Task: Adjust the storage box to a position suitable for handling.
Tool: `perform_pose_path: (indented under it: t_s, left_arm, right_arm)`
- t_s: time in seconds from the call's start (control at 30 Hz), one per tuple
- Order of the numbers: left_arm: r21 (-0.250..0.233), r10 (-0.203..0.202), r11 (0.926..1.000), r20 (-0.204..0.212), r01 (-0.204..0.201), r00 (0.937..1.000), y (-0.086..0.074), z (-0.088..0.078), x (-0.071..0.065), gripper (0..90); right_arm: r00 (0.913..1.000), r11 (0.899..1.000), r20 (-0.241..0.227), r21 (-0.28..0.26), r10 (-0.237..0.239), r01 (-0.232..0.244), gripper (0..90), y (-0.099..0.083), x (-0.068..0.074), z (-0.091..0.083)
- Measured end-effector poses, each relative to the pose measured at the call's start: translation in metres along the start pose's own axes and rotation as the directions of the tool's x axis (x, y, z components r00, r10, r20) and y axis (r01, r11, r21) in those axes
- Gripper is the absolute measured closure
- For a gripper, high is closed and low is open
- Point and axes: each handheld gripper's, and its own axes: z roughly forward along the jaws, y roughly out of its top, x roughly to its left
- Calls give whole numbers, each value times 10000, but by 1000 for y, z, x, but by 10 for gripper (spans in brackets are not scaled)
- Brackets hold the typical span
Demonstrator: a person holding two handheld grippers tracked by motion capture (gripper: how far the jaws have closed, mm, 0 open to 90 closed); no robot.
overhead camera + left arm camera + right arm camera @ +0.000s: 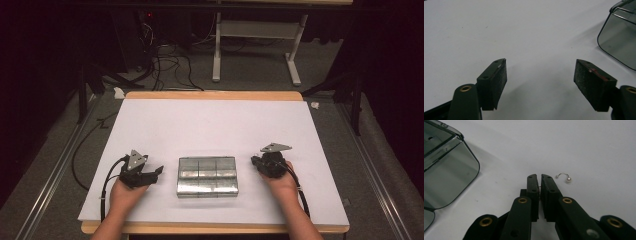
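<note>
Jaws of the right gripper [540, 180] stand nearly closed, pinching a thin wire; a pearl earring [564, 177] lies just right of the tips. Too fine, it could slip out. Left gripper [540, 75] gapes empty, the clear box [621, 37] off to its right.

My lab bench: white table [215, 125], cables [165, 62] and bare desk frame [255, 45] behind table, dark surround.

Dim room: white-topped bench [215, 120] with wood edge on grey carpet floor [45, 165], black cables [165, 65] tangled behind it, a white-legged table frame [255, 40] beyond.
</note>
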Motion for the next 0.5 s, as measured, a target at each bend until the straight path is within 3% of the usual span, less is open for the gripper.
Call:
perform_pose_path:
  t_s: [0.37,0.5]
  left_arm:
    - [35,61,10000,-22,-61,10000,0,0,0,271]
    - [48,65,10000,-20,-64,10000,0,0,0,272]
  right_arm:
    - [9997,9995,122,-260,-195,198,900,1,1,-11]
    - [9999,9997,87,-199,-135,137,861,0,1,-13]
